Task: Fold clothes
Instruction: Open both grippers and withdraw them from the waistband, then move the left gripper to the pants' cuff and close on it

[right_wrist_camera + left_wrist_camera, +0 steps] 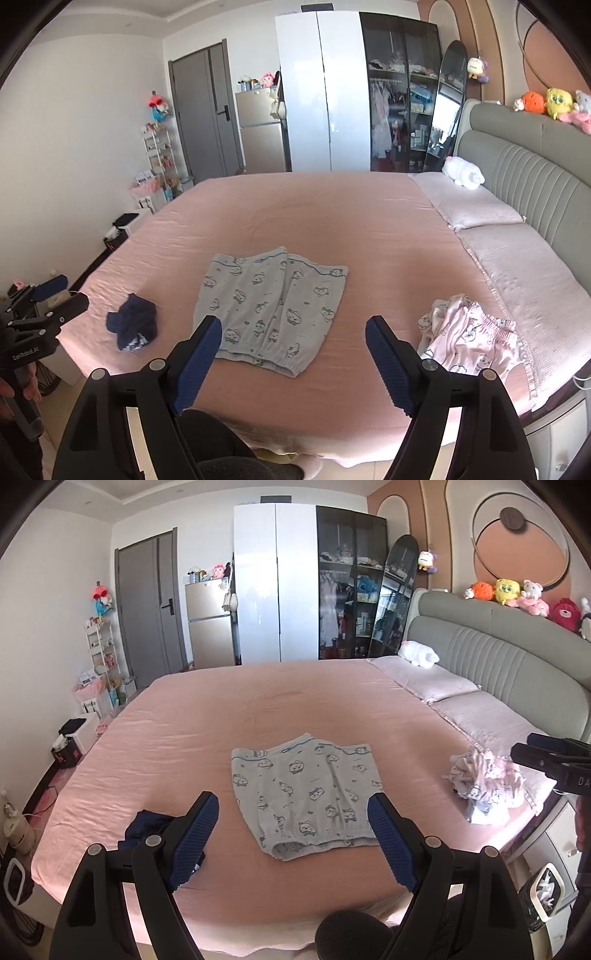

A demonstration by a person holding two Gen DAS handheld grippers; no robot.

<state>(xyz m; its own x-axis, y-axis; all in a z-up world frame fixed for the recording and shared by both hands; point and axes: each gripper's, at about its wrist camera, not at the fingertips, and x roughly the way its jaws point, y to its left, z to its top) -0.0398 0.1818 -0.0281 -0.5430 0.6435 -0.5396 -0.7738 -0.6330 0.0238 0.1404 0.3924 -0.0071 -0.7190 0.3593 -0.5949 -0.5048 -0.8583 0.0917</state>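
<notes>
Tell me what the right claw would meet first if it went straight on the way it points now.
Probably the light blue printed cotton shorts lying flat on the pink bed sheet; the open right claw aims down at them, though depth is unclear.

Both views are taken from above the near edge of the pink-sheeted bed, tilted downward toward the far white wardrobe. The folded pale blue printed shorts are shared; the right view sits further right.

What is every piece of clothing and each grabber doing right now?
blue printed shorts: folded flat on the bed
dark blue garment: crumpled, unfolded
pink printed clothes: heaped, unfolded
left gripper: open, empty
right gripper: open, empty
</notes>
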